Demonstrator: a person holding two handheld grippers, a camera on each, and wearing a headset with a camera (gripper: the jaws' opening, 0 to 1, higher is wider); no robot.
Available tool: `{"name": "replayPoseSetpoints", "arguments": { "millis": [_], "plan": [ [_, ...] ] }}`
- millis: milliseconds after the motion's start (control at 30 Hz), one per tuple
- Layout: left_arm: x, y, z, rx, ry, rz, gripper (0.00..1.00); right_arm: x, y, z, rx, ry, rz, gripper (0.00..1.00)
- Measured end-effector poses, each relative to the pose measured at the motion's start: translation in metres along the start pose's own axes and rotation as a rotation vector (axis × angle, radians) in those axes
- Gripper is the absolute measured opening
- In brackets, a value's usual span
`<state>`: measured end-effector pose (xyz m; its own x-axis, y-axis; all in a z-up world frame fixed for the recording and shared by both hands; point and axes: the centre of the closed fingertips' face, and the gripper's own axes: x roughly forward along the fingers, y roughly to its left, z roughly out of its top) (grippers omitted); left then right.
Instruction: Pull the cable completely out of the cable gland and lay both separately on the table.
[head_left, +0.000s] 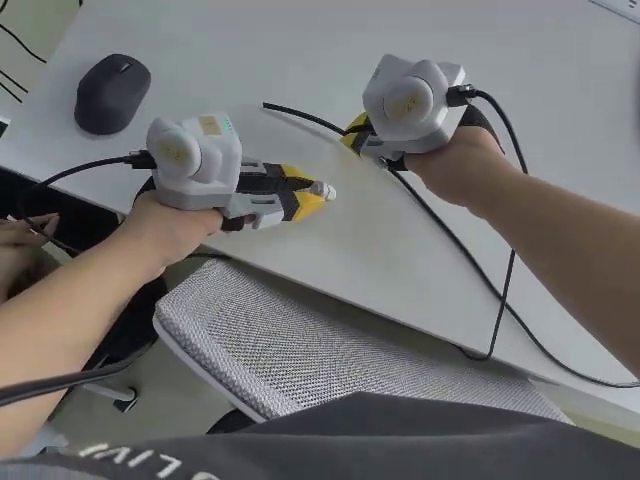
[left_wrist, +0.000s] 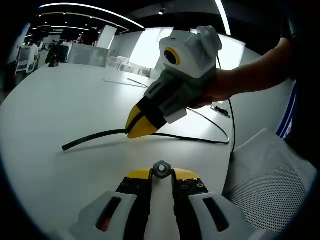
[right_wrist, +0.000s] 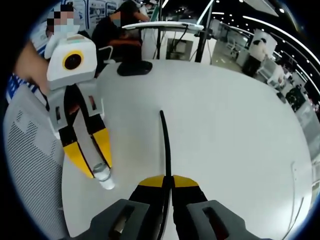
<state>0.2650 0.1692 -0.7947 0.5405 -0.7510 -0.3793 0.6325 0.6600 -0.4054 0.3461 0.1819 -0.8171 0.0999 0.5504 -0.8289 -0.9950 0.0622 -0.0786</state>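
Observation:
My left gripper (head_left: 312, 193) is shut on the small grey cable gland (head_left: 322, 189) and holds it in the air over the table's near edge. The gland (left_wrist: 161, 169) sits between the yellow jaw tips, with no cable in it. To its right, my right gripper (head_left: 352, 135) is shut on the black cable (head_left: 300, 115), low over the white table (head_left: 300, 50). The cable's free end (right_wrist: 162, 114) lies on the table ahead of the right gripper (right_wrist: 168, 180). The gland (right_wrist: 104, 175) hangs apart from the cable, to its left.
A dark computer mouse (head_left: 112, 92) lies at the table's far left. A grey mesh chair seat (head_left: 300, 350) stands under the near edge. Black cords (head_left: 500, 300) trail off the table at the right. People sit beyond the far side (right_wrist: 125, 20).

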Motion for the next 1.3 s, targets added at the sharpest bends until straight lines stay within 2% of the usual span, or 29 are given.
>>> {"name": "replayPoseSetpoints", "arguments": {
  "millis": [200,600,833,933,1300],
  "plan": [
    [0.002,0.001,-0.004,0.001,0.009,-0.004,0.16,0.001,0.002,-0.002,0.009,0.0,0.003,0.0],
    [-0.001,0.01,-0.003,0.009,0.011,0.01,0.16,0.001,0.006,-0.003,0.015,0.008,0.005,0.0],
    [-0.001,0.011,-0.005,0.063,0.041,0.015,0.16,0.0,0.007,-0.002,0.018,0.004,0.009,0.0],
    [0.0,0.009,-0.009,0.099,0.072,0.017,0.16,0.0,0.007,-0.002,0.018,0.005,0.009,0.0],
    [0.001,0.01,-0.013,0.125,0.092,0.026,0.16,0.0,0.008,-0.002,0.007,0.01,0.008,0.0]
  ]
}}
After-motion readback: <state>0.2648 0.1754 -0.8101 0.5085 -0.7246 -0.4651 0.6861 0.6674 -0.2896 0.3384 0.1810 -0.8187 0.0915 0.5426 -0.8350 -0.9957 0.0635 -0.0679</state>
